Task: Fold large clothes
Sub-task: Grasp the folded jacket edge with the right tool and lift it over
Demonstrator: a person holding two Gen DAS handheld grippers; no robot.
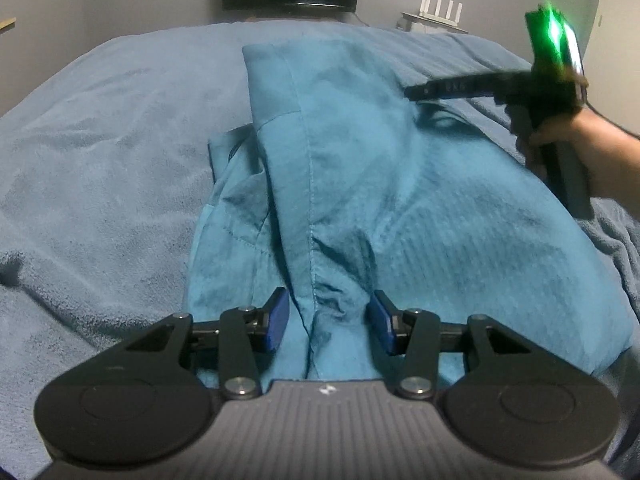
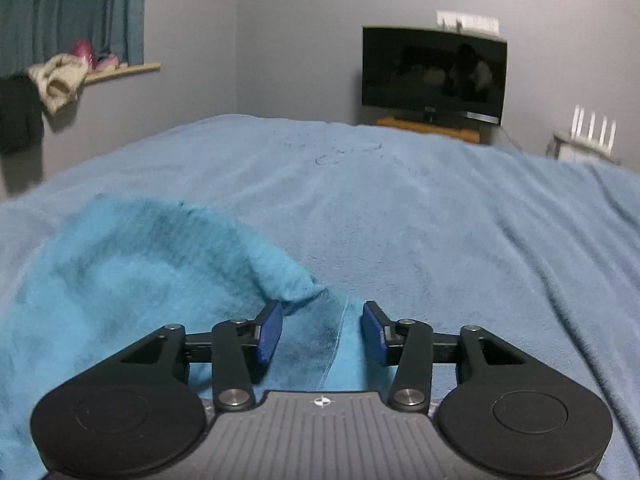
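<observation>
The left hand-held gripper (image 1: 327,322) sits low with its blue pads (image 1: 277,320) spread apart, released, a bunched ridge of the teal garment (image 1: 360,184) rising between them without being pinched. From there the garment runs away across the bed, one long folded edge with a stitched seam lying over the layer beneath. Over on the far side the right hand-held gripper (image 1: 416,91) hovers above the cloth, gripped by a hand (image 1: 576,148), green light glowing on top. In its own view the right hand-held gripper (image 2: 322,330) is released too, pads (image 2: 269,334) wide, the garment's hemmed corner (image 2: 320,340) lying between them and a rumpled mound of it to the left. Beyond spreads the pale blue blanket (image 2: 400,208) on the bed, then the dark television (image 2: 434,74) against the grey wall and a white router (image 2: 592,136) to its right
</observation>
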